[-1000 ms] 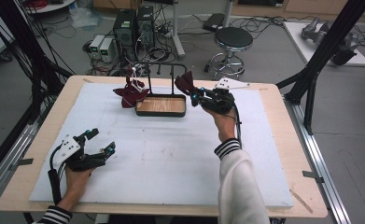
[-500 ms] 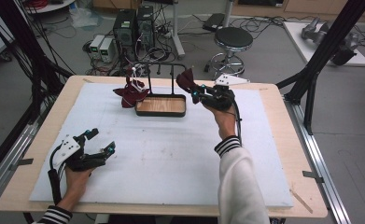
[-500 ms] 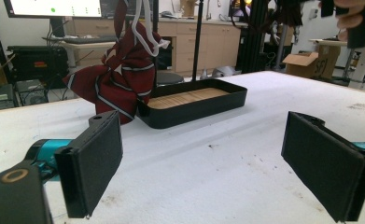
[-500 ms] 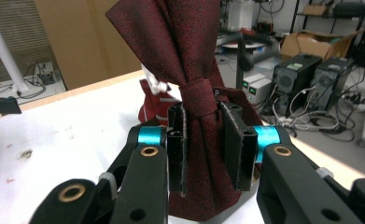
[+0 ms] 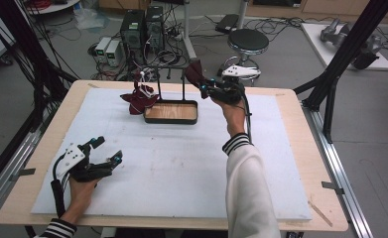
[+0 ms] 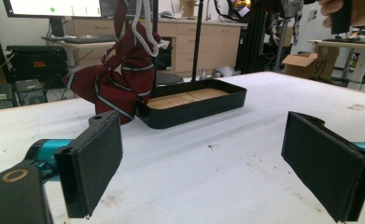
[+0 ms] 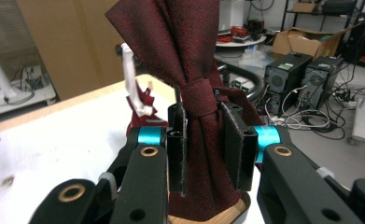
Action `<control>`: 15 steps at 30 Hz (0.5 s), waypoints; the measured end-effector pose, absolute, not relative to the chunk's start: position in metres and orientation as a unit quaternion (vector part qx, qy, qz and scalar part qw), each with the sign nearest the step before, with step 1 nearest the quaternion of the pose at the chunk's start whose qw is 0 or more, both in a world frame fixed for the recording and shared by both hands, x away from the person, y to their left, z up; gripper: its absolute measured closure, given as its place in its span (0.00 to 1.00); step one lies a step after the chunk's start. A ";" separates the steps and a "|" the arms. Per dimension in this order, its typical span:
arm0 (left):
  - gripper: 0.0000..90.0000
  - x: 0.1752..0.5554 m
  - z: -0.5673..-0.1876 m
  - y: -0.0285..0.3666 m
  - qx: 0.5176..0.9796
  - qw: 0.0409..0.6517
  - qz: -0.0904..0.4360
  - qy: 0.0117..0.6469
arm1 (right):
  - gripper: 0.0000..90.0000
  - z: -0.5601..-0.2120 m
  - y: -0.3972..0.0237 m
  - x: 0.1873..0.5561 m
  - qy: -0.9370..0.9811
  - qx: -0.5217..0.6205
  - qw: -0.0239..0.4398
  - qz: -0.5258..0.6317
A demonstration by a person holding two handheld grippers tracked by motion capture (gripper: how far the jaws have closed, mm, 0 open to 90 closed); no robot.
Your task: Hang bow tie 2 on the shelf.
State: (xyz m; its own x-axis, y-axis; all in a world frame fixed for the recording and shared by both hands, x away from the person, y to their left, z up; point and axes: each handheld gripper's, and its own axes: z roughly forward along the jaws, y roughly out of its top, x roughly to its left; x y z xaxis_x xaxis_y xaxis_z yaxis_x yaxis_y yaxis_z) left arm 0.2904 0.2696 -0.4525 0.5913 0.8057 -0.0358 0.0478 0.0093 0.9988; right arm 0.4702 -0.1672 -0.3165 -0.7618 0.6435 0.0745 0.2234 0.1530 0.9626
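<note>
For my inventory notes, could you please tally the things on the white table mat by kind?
Dark red fabric bow ties: 2, a plain one clamped in the right gripper, a striped one hanging beside the tray
Black tray with wooden floor and upright rack: 1
Hand-held two-jaw grippers: 2, including the open left gripper
Total: 5

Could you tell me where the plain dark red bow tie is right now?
The bow tie is clamped at its knot in the right gripper, held in the air at the right post of the stand, above the tray at the table's far side.

Dark red bow tie (image 7: 189, 70) clamped at knot, upright; raised beside black rack (image 5: 170, 82).
</note>
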 end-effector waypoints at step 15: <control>0.14 0.290 -0.453 0.270 0.635 0.627 0.302 0.336 | 0.80 -0.327 -0.170 0.483 0.726 0.330 0.192 0.572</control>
